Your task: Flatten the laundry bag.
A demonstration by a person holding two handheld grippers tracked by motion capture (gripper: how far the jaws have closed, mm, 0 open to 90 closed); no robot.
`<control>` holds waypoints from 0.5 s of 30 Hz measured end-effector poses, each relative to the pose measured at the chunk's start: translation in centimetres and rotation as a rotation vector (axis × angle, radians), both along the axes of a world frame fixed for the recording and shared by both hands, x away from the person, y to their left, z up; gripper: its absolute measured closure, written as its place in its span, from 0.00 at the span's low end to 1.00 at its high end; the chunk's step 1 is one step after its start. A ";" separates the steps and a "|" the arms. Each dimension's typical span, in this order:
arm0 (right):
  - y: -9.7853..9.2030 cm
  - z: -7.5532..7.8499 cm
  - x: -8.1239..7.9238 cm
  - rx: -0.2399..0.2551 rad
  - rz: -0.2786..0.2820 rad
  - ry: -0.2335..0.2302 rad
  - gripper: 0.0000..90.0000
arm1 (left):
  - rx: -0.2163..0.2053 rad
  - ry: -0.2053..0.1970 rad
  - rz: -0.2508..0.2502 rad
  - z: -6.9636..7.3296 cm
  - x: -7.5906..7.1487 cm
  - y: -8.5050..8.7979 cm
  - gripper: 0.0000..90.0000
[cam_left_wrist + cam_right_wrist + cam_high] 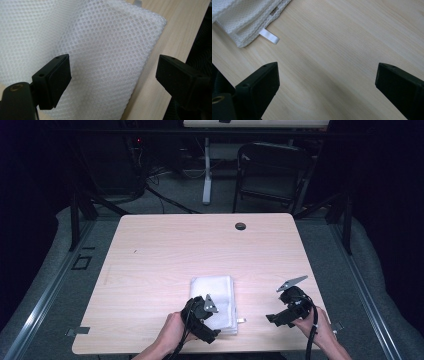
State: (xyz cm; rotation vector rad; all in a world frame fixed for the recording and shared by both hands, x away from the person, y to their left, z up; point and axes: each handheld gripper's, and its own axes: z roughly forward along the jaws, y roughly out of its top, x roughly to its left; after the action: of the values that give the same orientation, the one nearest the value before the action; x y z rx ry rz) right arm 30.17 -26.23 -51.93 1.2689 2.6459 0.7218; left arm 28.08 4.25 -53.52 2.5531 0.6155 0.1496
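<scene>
Left gripper (113, 75), jaws spread and empty, hovers over the near end of a folded white mesh cloth (214, 297) on the table (165, 250). The cloth's long axis runs 12 to 6. Right gripper (327, 85), also spread (over bare wood), has the cloth at its 10 o'clock.

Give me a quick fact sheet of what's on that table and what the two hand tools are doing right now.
surface: light wooden table
item: folded white mesh cloth, lying flat near the front edge
detail: small white tag sticking out of the cloth's edge
left gripper: open, jaws wide apart over the cloth, gripping nothing
right gripper: open, over bare wood to the side of the cloth, holding nothing
other: dark round fitting near the table's far edge
</scene>
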 end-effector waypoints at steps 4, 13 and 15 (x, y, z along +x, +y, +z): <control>0.0 0.0 0.0 -0.003 0.003 0.003 0.06 | 0.026 -0.011 -0.023 -0.4 -0.1 -0.9 0.16; 0.0 0.0 0.0 -0.015 0.017 0.007 0.06 | 0.083 -0.023 -0.024 -1.5 0.1 -2.0 0.24; 0.0 0.0 0.0 -0.016 0.018 0.011 0.06 | 0.098 -0.027 -0.022 -1.7 0.1 -2.1 0.25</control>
State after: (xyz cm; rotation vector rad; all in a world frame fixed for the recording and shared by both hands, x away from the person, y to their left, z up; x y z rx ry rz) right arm 30.16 -26.19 -51.92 1.2505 2.6700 0.6963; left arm 28.21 2.13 -55.18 2.6465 0.5821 0.2113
